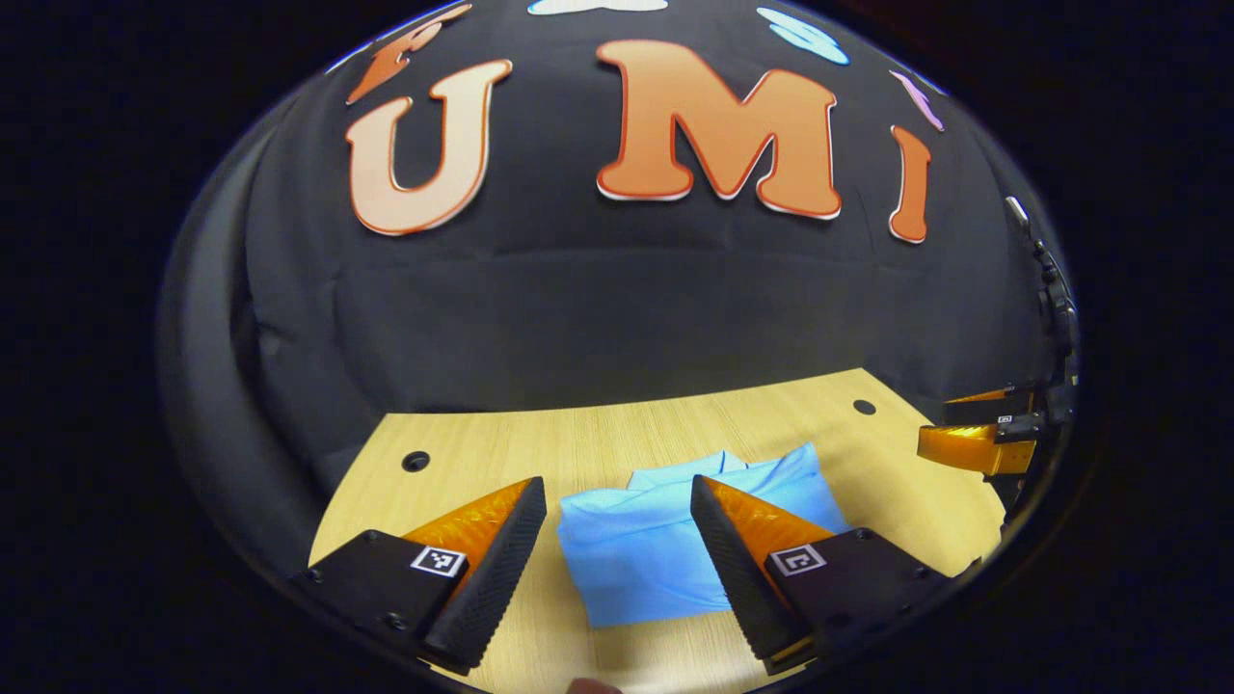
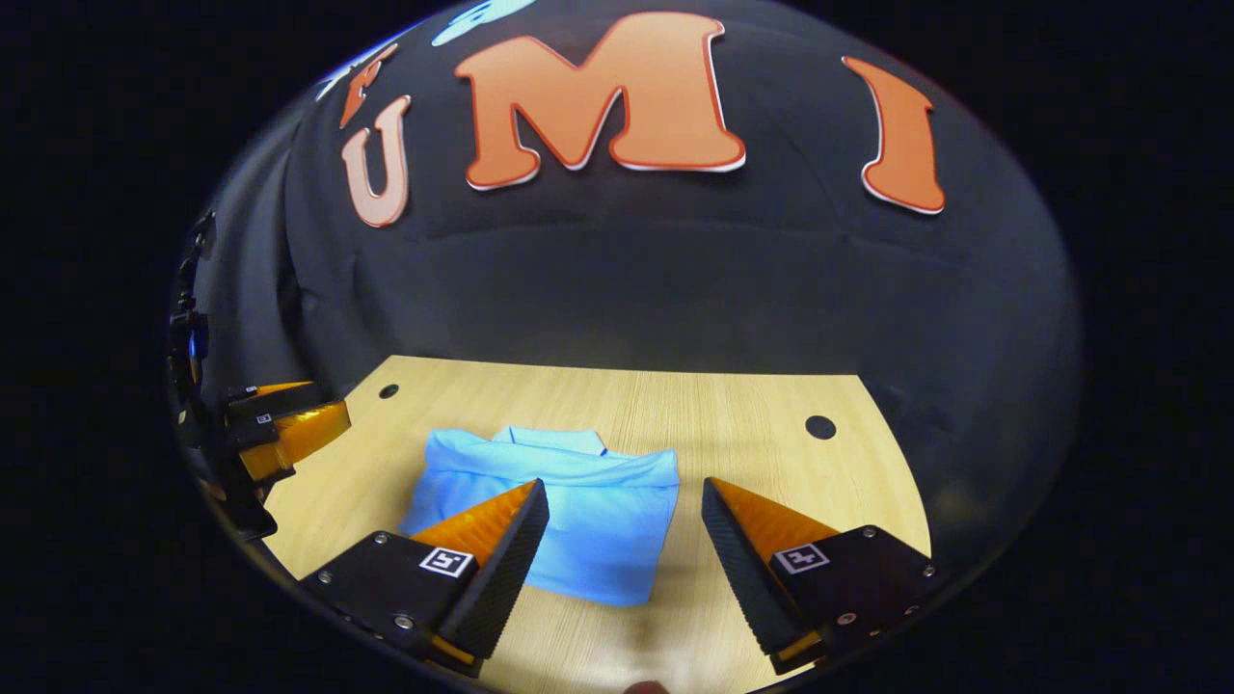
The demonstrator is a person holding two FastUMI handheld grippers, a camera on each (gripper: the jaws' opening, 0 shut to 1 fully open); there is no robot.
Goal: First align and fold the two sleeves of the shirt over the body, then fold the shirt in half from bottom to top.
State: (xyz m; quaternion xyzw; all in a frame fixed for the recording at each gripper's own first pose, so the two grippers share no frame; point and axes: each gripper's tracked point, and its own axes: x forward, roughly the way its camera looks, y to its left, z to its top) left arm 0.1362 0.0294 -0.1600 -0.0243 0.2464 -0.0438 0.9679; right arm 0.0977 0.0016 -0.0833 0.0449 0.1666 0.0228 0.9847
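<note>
Lying folded on the desk (image 1: pixel 501 448) is the blue shirt (image 1: pixel 641 554), a small neat bundle with its collar at the far end. The left gripper (image 1: pixel 617 525) hangs above it, wide open, holding nothing. The right gripper (image 2: pixel 625 525) is wide open too, holding nothing, above the shirt's (image 2: pixel 588 506) near edge.

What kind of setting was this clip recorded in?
Likely a staged recording booth, not a home: black cloth wall, bare wooden table with round holes, one folded blue shirt on it.
</note>
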